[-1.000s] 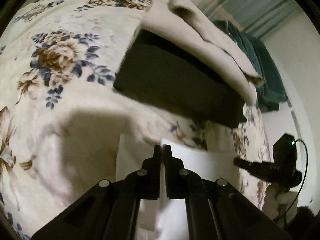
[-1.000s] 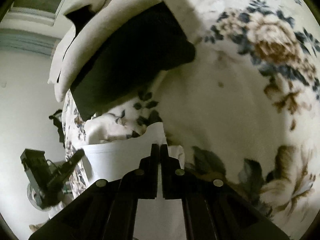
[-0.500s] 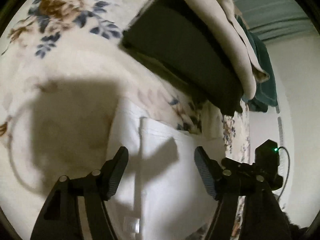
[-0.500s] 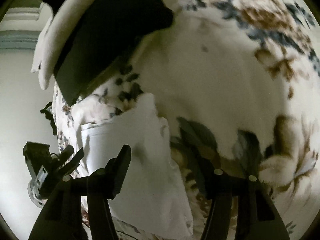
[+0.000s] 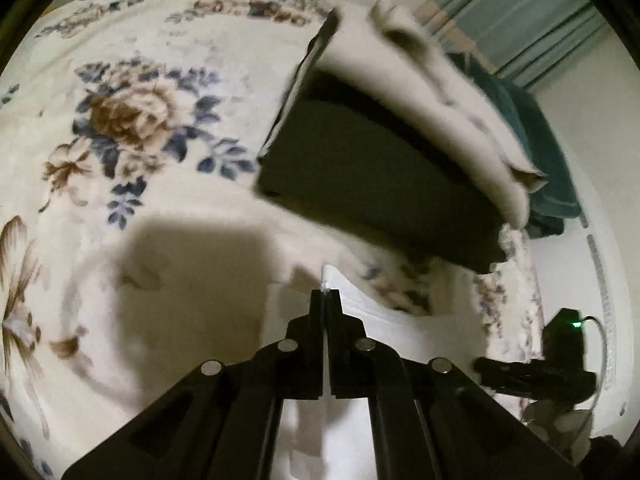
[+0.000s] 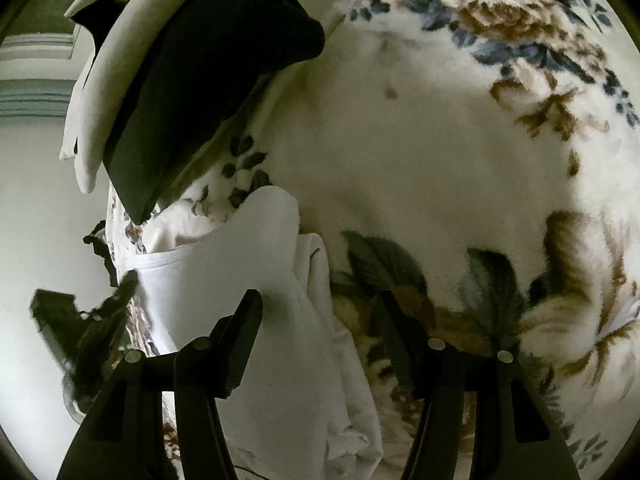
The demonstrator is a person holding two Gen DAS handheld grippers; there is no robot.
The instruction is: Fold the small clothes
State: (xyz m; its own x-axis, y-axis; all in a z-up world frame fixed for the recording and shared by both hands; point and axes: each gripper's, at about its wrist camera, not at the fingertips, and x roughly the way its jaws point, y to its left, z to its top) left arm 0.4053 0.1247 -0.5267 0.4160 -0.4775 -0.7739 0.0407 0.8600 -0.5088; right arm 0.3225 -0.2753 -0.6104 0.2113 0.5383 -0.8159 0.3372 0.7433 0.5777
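The left claw [image 5: 325, 294] was clamped on the white garment's [image 6: 256, 280] edge, right at its tips, while the right claw [image 6: 316, 324] hovered wide open and empty astride its other side on the floral blanket [image 6: 440, 140].

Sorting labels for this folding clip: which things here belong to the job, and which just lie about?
In the job:
white garment
left tongs, shut on it
right tongs, open

Lying about:
folded black and beige stack
teal cloth
floral blanket
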